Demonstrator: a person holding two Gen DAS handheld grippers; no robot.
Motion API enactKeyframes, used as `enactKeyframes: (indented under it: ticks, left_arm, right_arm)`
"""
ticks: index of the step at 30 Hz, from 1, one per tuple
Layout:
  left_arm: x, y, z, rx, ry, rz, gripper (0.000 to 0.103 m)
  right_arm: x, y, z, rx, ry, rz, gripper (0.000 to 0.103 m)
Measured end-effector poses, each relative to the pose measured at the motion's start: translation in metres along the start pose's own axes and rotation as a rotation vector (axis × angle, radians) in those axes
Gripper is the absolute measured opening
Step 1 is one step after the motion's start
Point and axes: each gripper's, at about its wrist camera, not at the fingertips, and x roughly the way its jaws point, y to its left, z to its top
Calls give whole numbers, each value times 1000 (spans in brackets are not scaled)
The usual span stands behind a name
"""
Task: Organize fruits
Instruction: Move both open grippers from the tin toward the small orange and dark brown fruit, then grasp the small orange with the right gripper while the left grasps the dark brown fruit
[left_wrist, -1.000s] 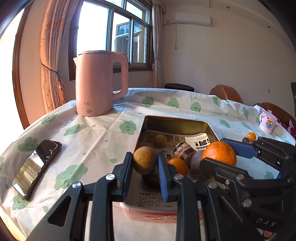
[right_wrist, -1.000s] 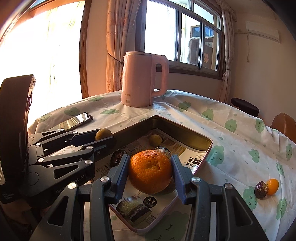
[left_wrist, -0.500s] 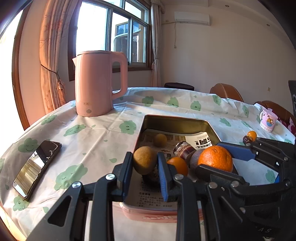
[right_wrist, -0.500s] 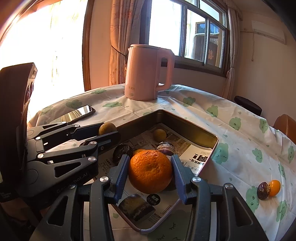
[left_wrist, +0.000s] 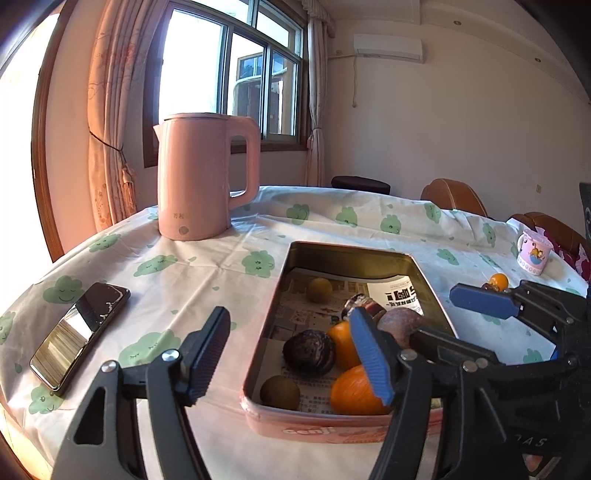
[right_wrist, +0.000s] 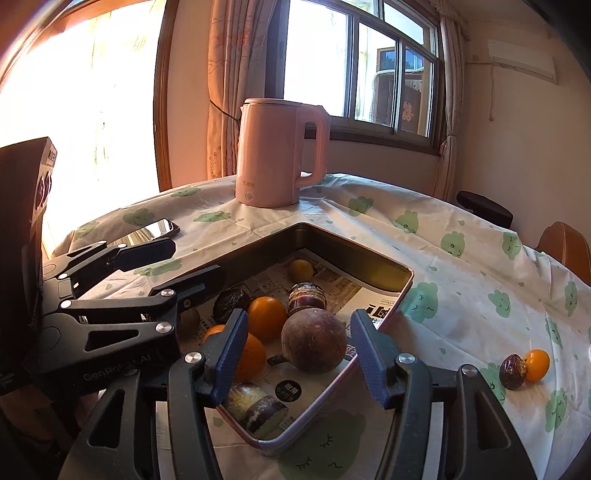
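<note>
Jaws of our left gripper (left_wrist: 291, 354) stand wide apart and hold nothing, above the near edge of the tin tray (left_wrist: 428, 280). Inside it we see a small brown fruit (left_wrist: 279, 392), a dark wrinkled fruit (left_wrist: 309, 352) and an orange (left_wrist: 351, 391). On the right wrist view, our right gripper (right_wrist: 297, 354) also has its jaws released, with a brown round fruit (right_wrist: 313, 339) lying in the tray between them. On the surface (right_wrist: 461, 295), well apart, lies a small orange fruit (right_wrist: 536, 364).

- Window (left_wrist: 236, 77): bright daylight, peach curtain (left_wrist: 110, 122) tied at its left.
- Right of window: cream wall, air conditioner (left_wrist: 388, 48) mounted high.
- Below it: brown chairs (left_wrist: 452, 195) behind desk (left_wrist: 221, 258).
</note>
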Motion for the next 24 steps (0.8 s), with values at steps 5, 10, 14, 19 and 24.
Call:
enactKeyframes:
  ticks: [5,10,14,19,24]
  left_arm:
    - [-3,-22,6,26,-12,-29,72]
    - [-1,-63,17,77,-7,-90,79]
    - [3,-102,27,126,-9,-139,79]
    - [21,-145,38,180,14,-183,79]
    - [44,-168,44,202,54,-174,79]
  right_arm:
    - [-16,-25,-5,25,-19,-54,60]
    - [-37,-74,-10,85,-29,-151,59]
    - [-47,-127,-16,160,-18,-291,59]
    - [-40,-193,-25,291,47,-390,59]
    - [-24,-220,-29,375,104,-366,59]
